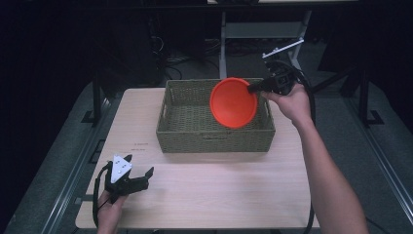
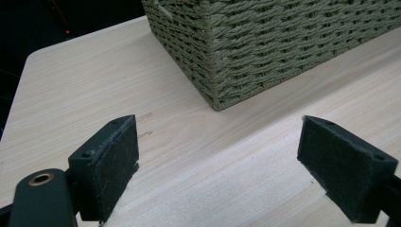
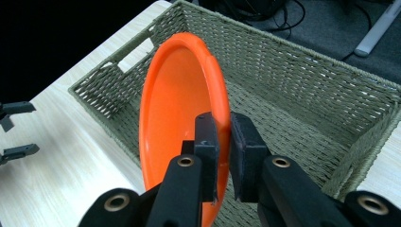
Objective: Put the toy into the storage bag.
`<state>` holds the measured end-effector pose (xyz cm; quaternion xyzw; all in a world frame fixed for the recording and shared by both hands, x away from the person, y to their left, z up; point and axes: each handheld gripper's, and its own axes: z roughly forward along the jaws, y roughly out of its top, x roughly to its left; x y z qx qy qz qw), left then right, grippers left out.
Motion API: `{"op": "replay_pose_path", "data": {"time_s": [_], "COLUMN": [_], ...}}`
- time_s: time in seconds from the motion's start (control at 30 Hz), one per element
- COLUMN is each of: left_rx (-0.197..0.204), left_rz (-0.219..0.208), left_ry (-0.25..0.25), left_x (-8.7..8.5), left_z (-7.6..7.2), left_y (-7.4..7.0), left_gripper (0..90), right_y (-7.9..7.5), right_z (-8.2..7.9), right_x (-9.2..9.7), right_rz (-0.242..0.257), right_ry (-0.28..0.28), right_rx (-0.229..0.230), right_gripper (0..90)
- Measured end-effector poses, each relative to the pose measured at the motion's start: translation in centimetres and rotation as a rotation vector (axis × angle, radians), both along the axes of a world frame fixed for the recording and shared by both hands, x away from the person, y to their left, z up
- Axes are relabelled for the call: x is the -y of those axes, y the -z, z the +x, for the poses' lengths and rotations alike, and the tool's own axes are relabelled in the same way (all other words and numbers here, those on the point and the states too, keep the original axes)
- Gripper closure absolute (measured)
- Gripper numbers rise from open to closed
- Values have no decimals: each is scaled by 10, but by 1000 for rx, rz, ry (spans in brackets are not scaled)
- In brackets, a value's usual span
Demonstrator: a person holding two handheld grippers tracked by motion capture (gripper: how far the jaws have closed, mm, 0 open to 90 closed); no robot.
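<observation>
1. Standing toward the far side of the pale wooden tabletop (image 1: 204,190), the rectangular olive-green woven basket (image 1: 214,134) has handle slots in its end walls; its woven floor is bare where it shows.
2. The round orange plastic bowl (image 1: 233,103) hangs tilted on edge above the basket's right half, its hollow facing the person.
3. The right tongs (image 1: 253,89) are pressed together on the bowl's rim; in the right gripper view (image 3: 222,142) the rim runs between the two black pads.
4. The right forearm stretches from the lower right over the tabletop, hand raised beside the basket's far right corner.
5. The left tongs (image 1: 141,168) are spread wide with nothing between them, held low by the tabletop's near left corner, pointing toward the basket.
</observation>
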<state>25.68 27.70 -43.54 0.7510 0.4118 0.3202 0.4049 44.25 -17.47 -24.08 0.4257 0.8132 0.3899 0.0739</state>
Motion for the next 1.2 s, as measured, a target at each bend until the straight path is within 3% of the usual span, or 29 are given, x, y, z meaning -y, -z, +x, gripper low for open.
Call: {"op": "replay_pose_path", "data": {"time_s": [0.37,0.67,1.2], "left_rx": [-2,-1,-3], "left_rz": [3,3,8], "left_ry": [-3,1,11], "left_x": [-1,0,2], "left_z": [0,0,0], "left_y": [-1,0,0], "left_gripper": [128,128,128], "right_y": [12,31,49], "right_z": [18,32,40], "right_x": [-5,-9,-15], "right_rz": [-4,-15,-33], "right_ry": [38,74,94], "right_rx": [-22,-49,-64], "right_gripper": [822,821,821]}}
